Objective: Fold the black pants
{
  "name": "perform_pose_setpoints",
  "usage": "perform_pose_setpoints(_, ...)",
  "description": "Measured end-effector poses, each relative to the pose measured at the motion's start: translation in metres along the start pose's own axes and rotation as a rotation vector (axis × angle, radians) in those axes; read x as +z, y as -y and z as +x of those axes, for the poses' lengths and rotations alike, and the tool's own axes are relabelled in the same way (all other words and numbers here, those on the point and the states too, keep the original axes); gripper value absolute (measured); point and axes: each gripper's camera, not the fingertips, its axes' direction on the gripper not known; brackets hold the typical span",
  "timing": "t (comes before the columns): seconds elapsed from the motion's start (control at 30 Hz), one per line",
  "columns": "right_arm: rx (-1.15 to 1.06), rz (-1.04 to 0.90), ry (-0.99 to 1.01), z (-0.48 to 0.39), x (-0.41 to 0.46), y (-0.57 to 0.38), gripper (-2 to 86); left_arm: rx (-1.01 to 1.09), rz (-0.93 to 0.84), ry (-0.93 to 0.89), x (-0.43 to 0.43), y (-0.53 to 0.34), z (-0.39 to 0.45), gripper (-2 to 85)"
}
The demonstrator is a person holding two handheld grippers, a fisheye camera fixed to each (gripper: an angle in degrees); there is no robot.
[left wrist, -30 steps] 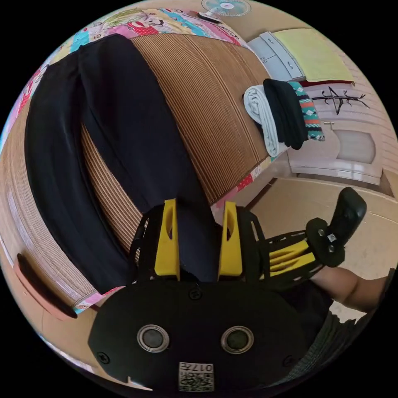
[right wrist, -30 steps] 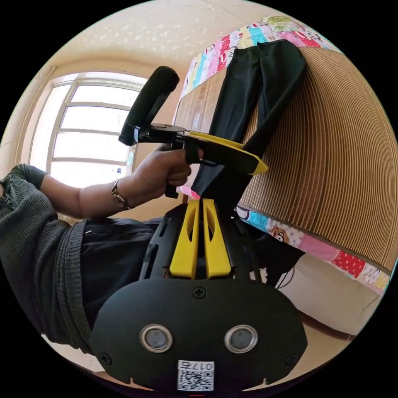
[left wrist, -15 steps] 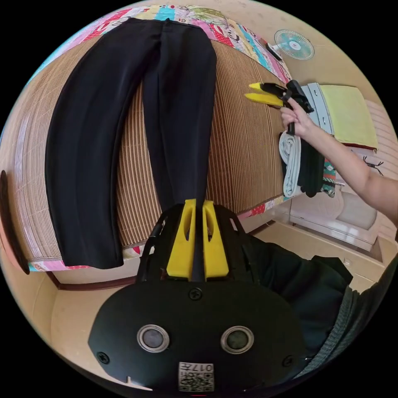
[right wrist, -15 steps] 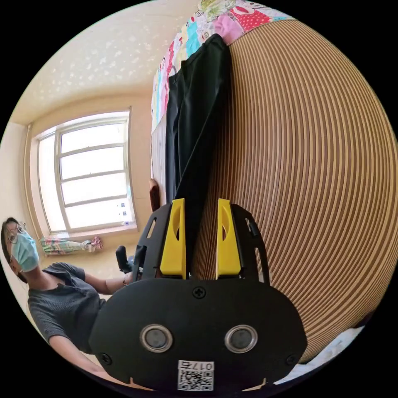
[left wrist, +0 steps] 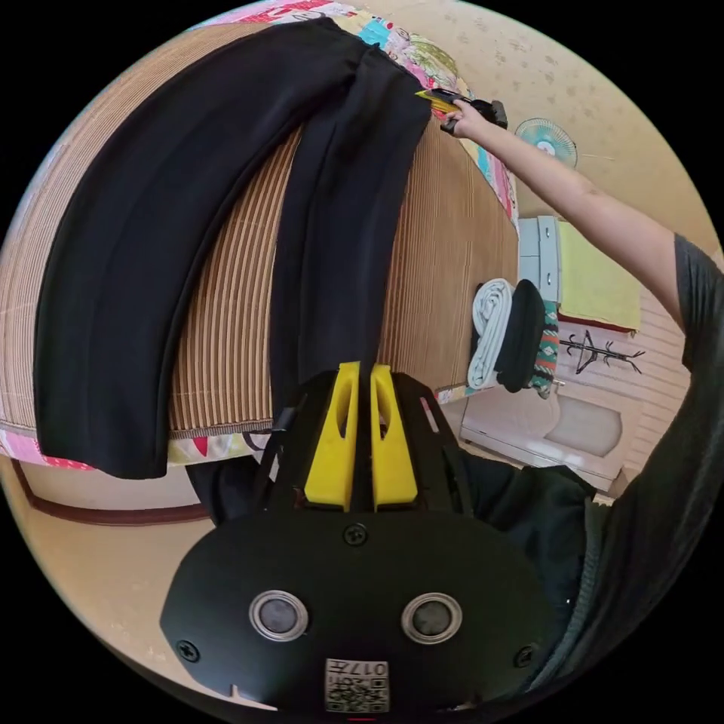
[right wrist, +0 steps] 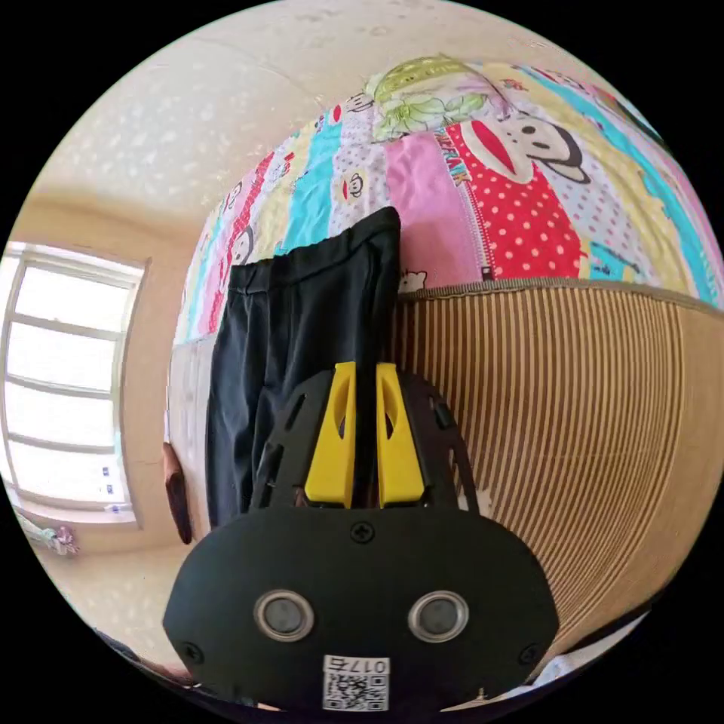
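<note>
Black pants [left wrist: 188, 196] – flat, legs splayed

Matt black cloth pants [left wrist: 151, 226] lie on a ribbed woven mat [left wrist: 445, 249] (reed-like, faintly glossy).

We see a home bedroom: bed w/ cartoon quilt [right wrist: 490, 173] & bamboo mat [left wrist: 445, 249], window [right wrist: 53, 377], wall fan [left wrist: 548, 138].

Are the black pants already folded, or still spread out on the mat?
Spread out. The black pants lie full length on the mat, both legs apart.
</note>
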Motion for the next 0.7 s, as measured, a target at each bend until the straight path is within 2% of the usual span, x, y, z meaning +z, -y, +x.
perform_pose_setpoints(0.07, -0.185, 0.065, -0.199, -0.062, -0.024, -0.013, 3.1, 0.059, 0.023, -0.106, -0.024, -0.007, -0.01, 0.4)
perform_pose_setpoints(0.13, -0.29, 0.123, -0.211, -0.109, -0.043, -0.02, 2.8, 0.186, 0.055, -0.139, -0.064, -0.018, -0.021, 0.4)
perform_pose_setpoints(0.2, -0.344, 0.171, -0.198, -0.157, -0.052, -0.018, 2.6, 0.229, 0.06, -0.145, -0.094, -0.023, -0.038, 0.4)
perform_pose_setpoints(0.3, -0.403, 0.21, -0.177, -0.235, -0.025, -0.002, 2.8, 0.193, 0.124, -0.148, -0.143, -0.023, -0.082, 0.7)
perform_pose_setpoints(0.4, -0.371, 0.191, -0.077, -0.296, 0.045, 0.023, 3.8, 0.122, 0.205, -0.061, -0.181, -0.021, -0.132, 1.1)
perform_pose_setpoints(0.43, -0.347, 0.117, -0.009, -0.311, 0.084, 0.035, 4.5, 0.076, 0.204, -0.009, -0.187, -0.018, -0.154, 1.3)
perform_pose_setpoints(0.53, -0.22, 0.069, 0.075, -0.321, 0.151, 0.036, 4.5, -0.063, 0.1, 0.164, -0.175, -0.011, -0.209, 1.6)
perform_pose_setpoints(0.6, -0.235, 0.083, 0.069, -0.324, 0.17, 0.014, 5.1, -0.114, 0.032, 0.269, -0.16, -0.009, -0.231, 1.4)
perform_pose_setpoints(0.7, -0.358, -0.005, 0.006, -0.316, 0.193, -0.046, 6.9, -0.051, 0.051, 0.271, -0.155, -0.01, -0.237, 1.1)
